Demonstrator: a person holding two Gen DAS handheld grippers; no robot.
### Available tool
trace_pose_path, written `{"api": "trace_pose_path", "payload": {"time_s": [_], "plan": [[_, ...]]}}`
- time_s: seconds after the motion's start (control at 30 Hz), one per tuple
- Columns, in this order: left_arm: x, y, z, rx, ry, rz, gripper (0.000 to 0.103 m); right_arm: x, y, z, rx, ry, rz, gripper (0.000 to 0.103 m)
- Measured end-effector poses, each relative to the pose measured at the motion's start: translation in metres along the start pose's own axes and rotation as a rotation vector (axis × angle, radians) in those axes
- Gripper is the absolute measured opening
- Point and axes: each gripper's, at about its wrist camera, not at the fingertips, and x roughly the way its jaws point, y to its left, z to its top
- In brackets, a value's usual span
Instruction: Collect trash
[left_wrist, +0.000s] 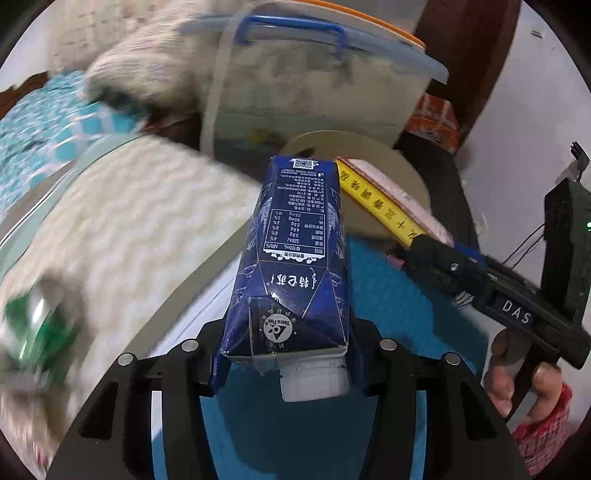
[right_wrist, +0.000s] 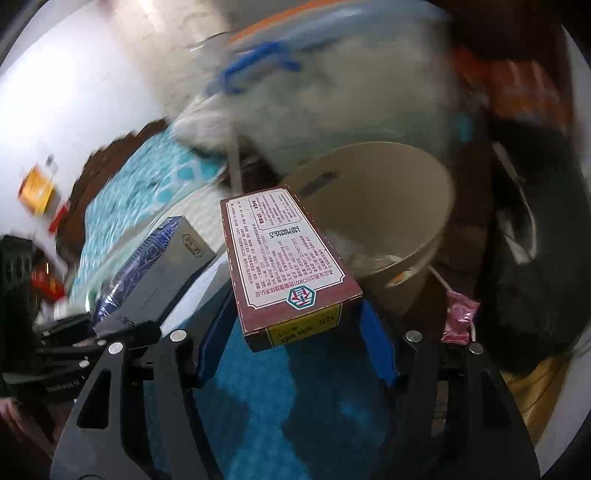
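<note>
My left gripper (left_wrist: 290, 369) is shut on a dark blue milk carton (left_wrist: 295, 258), white cap toward the camera. The carton points at a beige round bin (left_wrist: 406, 173) just beyond it. From the right, my right gripper (left_wrist: 432, 254) holds a maroon box with a yellow side (left_wrist: 376, 199) over the bin's rim. In the right wrist view, the right gripper (right_wrist: 295, 354) is shut on that maroon box (right_wrist: 284, 254). The bin (right_wrist: 424, 206) lies ahead with scraps inside. The carton (right_wrist: 147, 266) and the left gripper (right_wrist: 122, 325) show at lower left.
A clear storage box with a blue handle (left_wrist: 314, 85) stands behind the bin. A white blanket (left_wrist: 129, 229) and a blurred green can (left_wrist: 40, 332) lie at left. A blue mat (right_wrist: 295, 406) is below. A pink wrapper (right_wrist: 460, 317) and a dark bag (right_wrist: 535, 277) sit right of the bin.
</note>
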Motion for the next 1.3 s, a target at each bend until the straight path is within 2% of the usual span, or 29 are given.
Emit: {"api": "trace_pose_path", "payload": {"time_s": [0.2,0.23,0.3,0.33,0.47,0.57,0.7,0.9,0.97,1.1,1.17,1.3], "plan": [[0.057,-0.033,0.062,0.060,0.068,0.012,0.049,0.024,-0.047,0.027,0.203,0.019,-0.003,0.067],[0.065,-0.038,0.070,0.068,0.067,0.026,0.060,0.026,-0.047,0.029,0.206,0.018,-0.006,0.068],[0.075,-0.042,0.083,0.078,0.064,0.083,0.074,0.028,-0.046,0.031,0.209,0.021,-0.008,0.074],[0.078,-0.042,0.088,0.070,0.058,0.101,0.076,0.027,-0.046,0.031,0.208,0.015,0.003,0.079],[0.075,-0.039,0.084,0.047,0.037,0.088,0.076,0.024,-0.044,0.027,0.187,-0.005,0.023,0.079],[0.061,-0.031,0.065,0.036,0.027,0.087,0.076,0.019,-0.039,0.025,0.162,-0.032,0.008,0.079],[0.023,-0.020,0.024,0.046,-0.023,0.103,0.076,0.011,-0.027,0.021,0.102,-0.070,-0.009,0.079],[-0.047,0.033,-0.055,-0.018,-0.077,0.162,0.076,0.008,-0.014,0.018,0.039,-0.069,-0.037,0.075],[-0.075,0.063,-0.085,-0.085,-0.093,0.202,0.076,0.007,-0.007,0.016,0.013,-0.067,-0.046,0.071],[-0.119,0.124,-0.122,-0.254,-0.135,0.269,0.076,0.013,0.020,0.011,-0.018,-0.017,0.040,0.063],[-0.139,0.159,-0.139,-0.363,-0.163,0.310,0.076,0.020,0.045,0.008,-0.063,0.016,0.089,0.059],[-0.171,0.226,-0.162,-0.563,-0.212,0.368,0.075,0.041,0.118,-0.003,-0.164,0.105,0.220,0.059]]}}
